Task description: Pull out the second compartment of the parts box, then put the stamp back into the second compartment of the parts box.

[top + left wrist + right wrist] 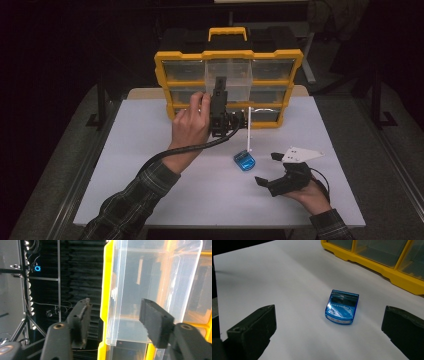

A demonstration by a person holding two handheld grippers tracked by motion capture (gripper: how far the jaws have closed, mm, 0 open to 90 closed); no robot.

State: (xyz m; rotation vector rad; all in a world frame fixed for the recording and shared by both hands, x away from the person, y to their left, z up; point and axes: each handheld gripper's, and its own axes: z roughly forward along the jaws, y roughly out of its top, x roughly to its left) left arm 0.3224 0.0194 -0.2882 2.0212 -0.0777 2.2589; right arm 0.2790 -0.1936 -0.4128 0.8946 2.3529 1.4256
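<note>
A yellow-framed organiser (165, 65) with clear drawers stands at the back of the white table. Its top middle clear drawer (229, 77) is pulled out toward me. My left gripper (220, 82) is raised at that drawer's front. In the left gripper view its jaws stand apart around the drawer's (155, 282) side wall, and the pads do not press on it; left gripper (113, 307) is open. A small blue translucent case (244, 161) lies flat on the table. My right gripper (266, 169) rests low just right of it, wide open and pointing at the blue case (342, 307).
A thin white rod (249, 129) stands upright in front of the organiser's bottom row. The organiser's yellow lower edge (402, 281) runs behind the case. The white tabletop (150, 190) ends in dark floor on all sides.
</note>
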